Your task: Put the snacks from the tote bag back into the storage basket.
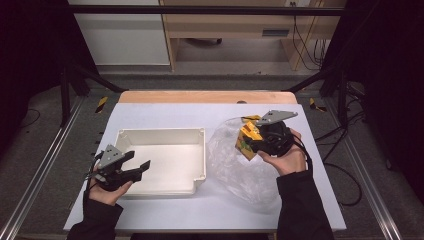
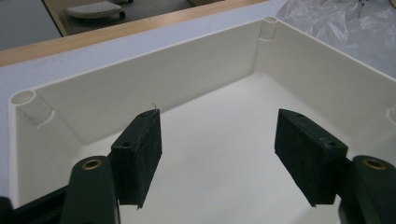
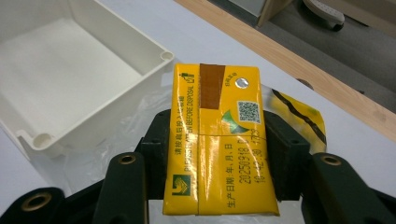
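In the high view we see a white tabletop [image 1: 165,210] bearing an open cream plastic box [image 1: 161,134] left of centre and a crumpled clear plastic bag [image 1: 235,165] lying just to its right, the bag's edge near the box's right wall.

The right tool [image 1: 251,141], held in the person's right hand [image 1: 286,159], is raised above the bag and grips a yellow drink carton [image 1: 247,138]. In the right gripper view we look down on this carton [image 3: 219,140] clamped between the two black jaws, whose pads press on its long sides. The face turned toward us carries a brown band, a round foil straw-hole seal, a small square code, a green logo and printed text with a date. Beyond the carton's right edge lies a second piece of yellow packaging with black markings [image 3: 299,114], on the plastic; what it is we cannot tell. The same view shows a corner of the box [image 3: 93,79] off to the left, well apart from the carton, and the tabletop's wooden rim [image 3: 289,60] beyond.

The left tool [image 1: 137,167], in the person's left hand [image 1: 107,190], sits over the near left corner of the box. In the left gripper view its jaws stand apart with nothing between the pads [image 2: 140,154], and we see the bare floor of the box [image 2: 224,154] past them, with the bag [image 2: 341,23] beyond the far wall.
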Available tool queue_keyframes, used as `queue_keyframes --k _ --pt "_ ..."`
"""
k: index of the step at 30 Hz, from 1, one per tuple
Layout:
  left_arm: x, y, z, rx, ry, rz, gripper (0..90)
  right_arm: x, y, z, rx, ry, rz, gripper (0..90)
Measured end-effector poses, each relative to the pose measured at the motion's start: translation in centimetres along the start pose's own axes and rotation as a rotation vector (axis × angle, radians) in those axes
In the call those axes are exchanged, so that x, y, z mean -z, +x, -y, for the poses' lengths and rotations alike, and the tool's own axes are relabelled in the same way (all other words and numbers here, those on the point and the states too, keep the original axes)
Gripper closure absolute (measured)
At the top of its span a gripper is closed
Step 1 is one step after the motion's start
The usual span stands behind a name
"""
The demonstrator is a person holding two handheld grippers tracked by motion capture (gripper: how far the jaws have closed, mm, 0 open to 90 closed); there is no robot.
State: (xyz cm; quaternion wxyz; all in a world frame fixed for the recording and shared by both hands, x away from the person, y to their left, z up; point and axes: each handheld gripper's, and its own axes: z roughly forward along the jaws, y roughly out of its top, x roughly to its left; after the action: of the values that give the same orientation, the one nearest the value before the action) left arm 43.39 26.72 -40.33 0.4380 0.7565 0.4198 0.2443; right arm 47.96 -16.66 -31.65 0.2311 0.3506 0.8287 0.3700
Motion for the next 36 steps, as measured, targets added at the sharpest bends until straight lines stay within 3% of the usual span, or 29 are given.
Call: queue_keyframes --k 8,13,19,25,27,30,36 --pt "1.3 0.6 -0.6 0.023 -0.04 -0.016 30.7 0.4 1.5 -1.5 0.049 -0.008 -0.039 50.9" --pt "2.8 1.4 -1.0 0.046 -0.076 -0.031 29.2 1.1 2.0 -3.0 0.073 -0.02 -0.018 50.9" --pt "3.8 2.2 -0.8 0.063 -0.088 -0.055 28.2 1.9 2.4 -4.1 0.092 -0.039 -0.02 50.8" --pt "5.4 3.9 -0.1 0.099 -0.108 -0.097 27.3 1.7 3.5 -4.9 0.139 -0.069 -0.083 50.8" --pt "5.9 4.6 0.3 0.104 -0.108 -0.133 27.2 1.4 3.8 -5.2 0.146 -0.066 -0.107 50.8" --pt "6.3 5.3 0.7 0.123 -0.11 -0.149 27.1 0.9 4.3 -5.6 0.159 -0.062 -0.153 50.7" --pt "6.7 6.3 1.4 0.142 -0.106 -0.177 27.1 -0.6 5.7 -6.4 0.185 -0.049 -0.201 50.7"
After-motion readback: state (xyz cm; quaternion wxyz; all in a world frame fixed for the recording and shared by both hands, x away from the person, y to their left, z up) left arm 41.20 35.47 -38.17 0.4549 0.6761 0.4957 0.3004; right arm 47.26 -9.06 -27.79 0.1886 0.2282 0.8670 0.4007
